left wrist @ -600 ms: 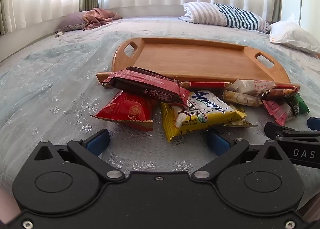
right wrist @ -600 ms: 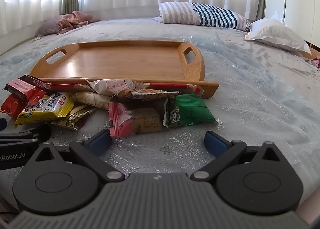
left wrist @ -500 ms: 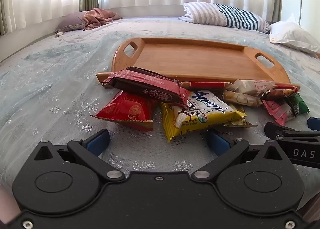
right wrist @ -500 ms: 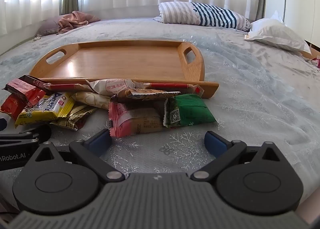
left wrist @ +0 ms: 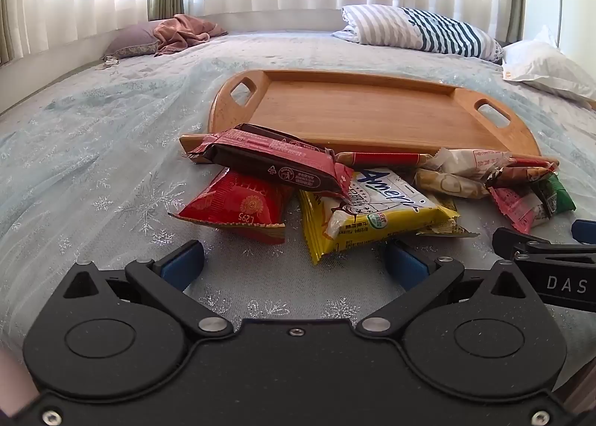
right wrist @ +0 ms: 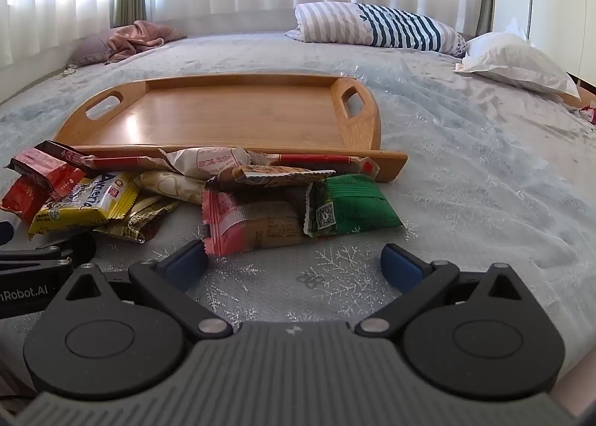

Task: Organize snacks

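The wooden tray (right wrist: 238, 116) lies bare on the bed (right wrist: 484, 183), its floor open to reach from above, with raised handles at both ends. A heap of snack packets (left wrist: 372, 195) lies packed along its near rim, blocking a low approach from the front. Bare bedspread runs between the heap and both wide-open hand-held grippers, the left (left wrist: 294, 262) and the right (right wrist: 294, 258). To the right of the green packet (right wrist: 354, 206) the bed is clear. Pillows (right wrist: 380, 27) lie well beyond.
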A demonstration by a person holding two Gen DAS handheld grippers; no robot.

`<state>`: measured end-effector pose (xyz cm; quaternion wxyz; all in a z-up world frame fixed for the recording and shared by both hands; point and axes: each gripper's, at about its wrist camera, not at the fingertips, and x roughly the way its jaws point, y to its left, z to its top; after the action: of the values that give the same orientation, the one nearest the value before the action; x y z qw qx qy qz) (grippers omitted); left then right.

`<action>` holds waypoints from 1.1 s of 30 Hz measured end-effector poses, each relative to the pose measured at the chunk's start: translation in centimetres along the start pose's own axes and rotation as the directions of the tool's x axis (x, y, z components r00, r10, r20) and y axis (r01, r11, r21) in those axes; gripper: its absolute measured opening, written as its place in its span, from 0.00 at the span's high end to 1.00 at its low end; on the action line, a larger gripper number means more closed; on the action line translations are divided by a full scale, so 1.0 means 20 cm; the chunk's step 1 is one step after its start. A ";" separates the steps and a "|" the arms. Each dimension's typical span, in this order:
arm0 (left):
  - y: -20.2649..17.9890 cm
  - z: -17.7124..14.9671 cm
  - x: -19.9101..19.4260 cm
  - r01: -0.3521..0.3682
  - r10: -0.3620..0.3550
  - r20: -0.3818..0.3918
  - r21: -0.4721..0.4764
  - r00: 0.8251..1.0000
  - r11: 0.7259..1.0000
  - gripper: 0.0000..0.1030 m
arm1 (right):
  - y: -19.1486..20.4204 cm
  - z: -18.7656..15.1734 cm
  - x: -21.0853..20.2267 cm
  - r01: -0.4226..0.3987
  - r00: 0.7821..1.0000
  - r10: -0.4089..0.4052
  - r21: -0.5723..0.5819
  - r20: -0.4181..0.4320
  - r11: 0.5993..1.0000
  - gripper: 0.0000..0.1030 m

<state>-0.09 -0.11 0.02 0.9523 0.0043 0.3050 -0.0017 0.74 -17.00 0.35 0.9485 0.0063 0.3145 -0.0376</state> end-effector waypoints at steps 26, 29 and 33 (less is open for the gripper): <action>0.00 0.01 -0.01 0.001 -0.001 0.001 -0.002 1.000 1.000 0.00 | 0.01 0.00 0.01 -0.002 1.000 0.002 0.000 -0.003 1.000 0.00; 0.01 0.02 -0.02 0.002 -0.001 0.000 -0.002 1.000 1.000 0.00 | 0.01 0.00 0.01 -0.001 1.000 0.001 0.000 -0.002 1.000 0.00; 0.01 0.02 -0.02 0.001 -0.001 0.001 -0.002 1.000 1.000 0.00 | 0.01 0.00 0.01 -0.002 1.000 0.002 0.000 -0.003 1.000 0.00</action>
<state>-0.18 0.10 0.51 0.9525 0.0032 0.3047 -0.0020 0.92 -16.86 0.34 0.9480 0.0067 0.3160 -0.0368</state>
